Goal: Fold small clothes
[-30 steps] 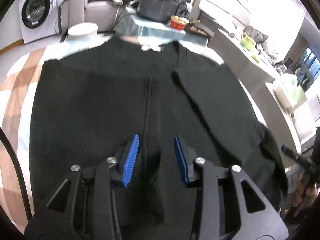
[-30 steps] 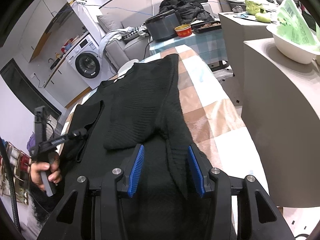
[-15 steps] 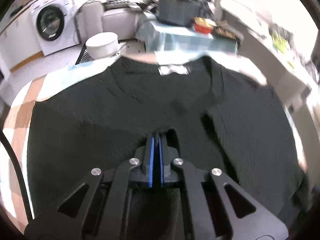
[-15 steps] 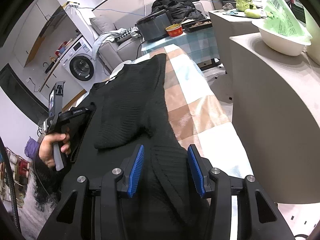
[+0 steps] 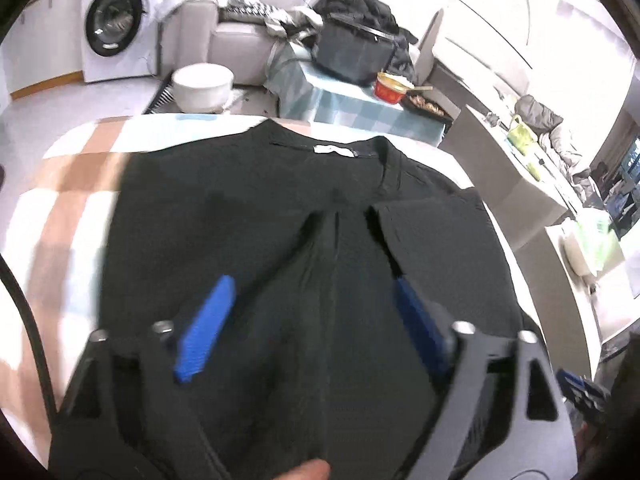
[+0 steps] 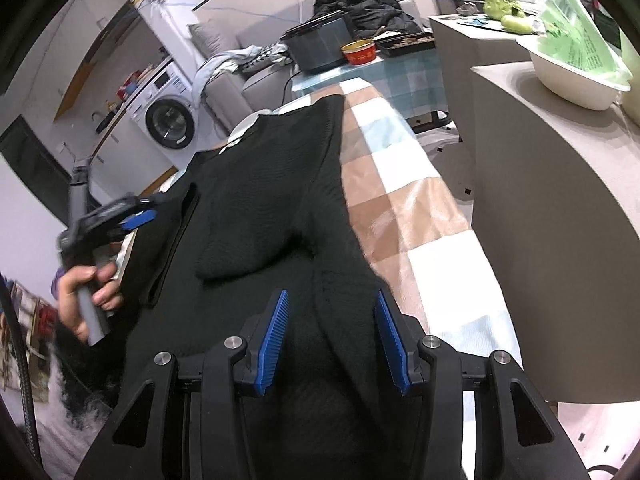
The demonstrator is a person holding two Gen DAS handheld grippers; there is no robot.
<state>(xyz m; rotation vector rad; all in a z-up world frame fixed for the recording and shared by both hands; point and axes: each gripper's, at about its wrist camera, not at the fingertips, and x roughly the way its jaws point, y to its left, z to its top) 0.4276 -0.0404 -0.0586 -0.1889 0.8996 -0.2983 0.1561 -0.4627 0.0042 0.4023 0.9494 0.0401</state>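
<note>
Black knit sweater (image 5: 248,216) lay spread flat on a table w/ a checked cloth (image 6: 400,184) in tan, white & pale blue. Collar & white neck label (image 5: 334,149) sat at the far end; both sleeves were folded in over the body, the right one lying diagonally across the front in the right wrist view.

Left gripper (image 5: 312,292) hung over the sweater's near-middle, pointing down at it. Its jaws were opening, blue pads (image 5: 206,328) well apart; fabric lay under & between them but neither pad pressed it, so nothing held. That view was motion-blurred. In the right wrist view the same gripper showed at the left edge of the sweater, w/ the person's hand (image 6: 86,292) wrapped round its handle.

Right gripper (image 6: 332,336) sat at the sweater's near right edge, jaws part open. A raised ridge of knit ran between the blue pads, but a gap showed on each side & pads weren't pressing it, so not gripping.

Bkgd: washing machine (image 5: 116,28) far left, white basin (image 5: 202,86) just beyond the table's far end, side table w/ a dark pot (image 5: 354,54) & a red bowl (image 5: 391,88), grey sofa (image 5: 224,40) w/ clothes piled on it. On the counter to the right, a white bowl (image 6: 572,76) w/ green paper.
</note>
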